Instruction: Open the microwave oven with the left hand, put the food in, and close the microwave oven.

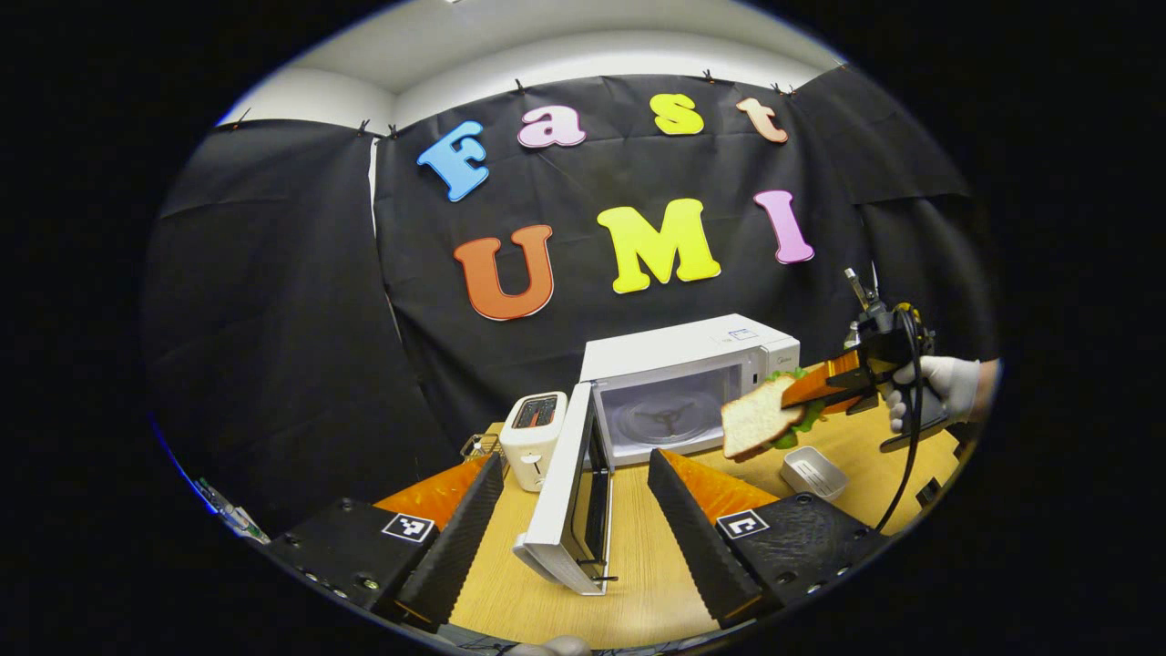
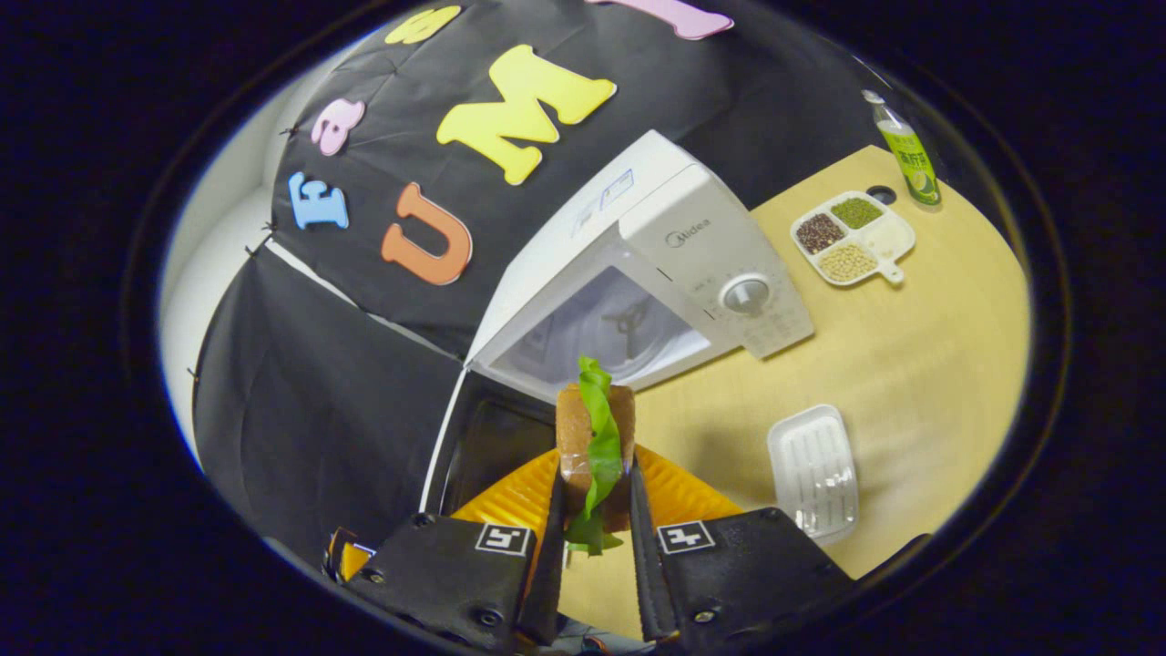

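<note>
- Up front in the right gripper view, the right gripper (image 2: 592, 510) is clenched on the sandwich (image 2: 595, 437), both fingers pressing its bread sides, green lettuce poking out top and bottom.
- Beyond it sits the microwave oven (image 2: 692, 246), door (image 2: 492, 446) swung open, cavity and turntable on show; the sandwich hangs in the air just short of the opening.
- Over in the left gripper view, the left gripper (image 1: 574, 510) is spread wide and grasping nothing, its fingers either side of the open door's edge (image 1: 569, 497) without touching it.
- That view catches the sandwich (image 1: 761, 417) side-on, carried by a gloved hand (image 1: 943, 387), plus a white toaster (image 1: 533, 437) left of the oven.
- Only the right view brings in the divided dish of grains (image 2: 852, 237) and a green bottle (image 2: 906, 150) far right on the tabletop (image 2: 929, 364).
- Both catch the small white tray (image 2: 813, 474).
</note>
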A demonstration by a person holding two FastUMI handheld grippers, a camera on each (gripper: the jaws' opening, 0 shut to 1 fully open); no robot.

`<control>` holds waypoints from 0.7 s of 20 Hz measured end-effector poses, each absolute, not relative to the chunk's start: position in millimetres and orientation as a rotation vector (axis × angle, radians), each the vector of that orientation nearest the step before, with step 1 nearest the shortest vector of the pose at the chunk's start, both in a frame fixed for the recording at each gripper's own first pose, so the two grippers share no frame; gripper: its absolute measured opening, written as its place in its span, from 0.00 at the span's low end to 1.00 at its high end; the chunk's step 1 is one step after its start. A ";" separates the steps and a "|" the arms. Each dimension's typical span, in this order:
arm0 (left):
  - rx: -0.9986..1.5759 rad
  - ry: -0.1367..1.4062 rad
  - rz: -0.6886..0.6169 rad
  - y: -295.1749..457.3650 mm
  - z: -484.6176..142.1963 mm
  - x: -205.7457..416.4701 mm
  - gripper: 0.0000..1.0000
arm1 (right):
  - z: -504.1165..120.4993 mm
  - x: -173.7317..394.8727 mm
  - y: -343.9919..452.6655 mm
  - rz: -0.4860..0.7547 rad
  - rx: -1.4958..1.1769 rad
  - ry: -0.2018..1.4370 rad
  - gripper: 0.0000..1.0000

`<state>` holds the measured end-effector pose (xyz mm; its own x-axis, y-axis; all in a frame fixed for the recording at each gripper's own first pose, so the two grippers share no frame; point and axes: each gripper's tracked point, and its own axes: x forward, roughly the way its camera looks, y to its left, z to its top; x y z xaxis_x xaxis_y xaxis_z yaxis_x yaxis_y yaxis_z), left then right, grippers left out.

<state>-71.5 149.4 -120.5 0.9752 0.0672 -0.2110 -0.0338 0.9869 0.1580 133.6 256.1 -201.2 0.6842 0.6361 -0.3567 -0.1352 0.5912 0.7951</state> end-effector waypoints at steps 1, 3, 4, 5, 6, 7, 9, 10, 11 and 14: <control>0.164 0.217 0.048 154.9 -118.7 -70.3 0.96 | -200.3 144.0 268.2 0.469 0.848 0.649 0.37; 0.183 0.223 0.055 165.8 -119.0 -68.2 0.97 | -203.1 167.9 289.9 0.419 0.896 0.585 0.37; 0.183 0.228 0.056 168.6 -117.8 -67.3 0.97 | -203.0 179.1 302.0 0.400 0.914 0.560 0.37; 0.182 0.229 0.055 172.0 -116.9 -66.0 0.96 | -201.5 191.0 313.2 0.394 0.921 0.527 0.37; 0.182 0.231 0.055 175.1 -115.5 -65.6 0.97 | -202.7 200.2 324.1 0.384 0.926 0.502 0.37; 0.188 0.228 0.058 178.4 -114.4 -64.2 0.96 | -203.4 210.9 331.6 0.356 0.936 0.473 0.37; 0.192 0.232 0.063 182.6 -115.8 -60.3 0.96 | -211.7 231.8 346.5 0.303 0.963 0.431 0.37; 0.192 0.239 0.062 183.4 -117.9 -59.1 0.96 | -215.9 242.5 352.2 0.272 0.985 0.410 0.37; 0.193 0.240 0.059 183.6 -119.6 -58.1 0.96 | -220.5 254.4 357.3 0.240 1.017 0.393 0.37; 0.205 0.255 0.062 187.2 -124.1 -56.4 0.97 | -236.1 287.5 374.3 0.184 1.104 0.353 0.37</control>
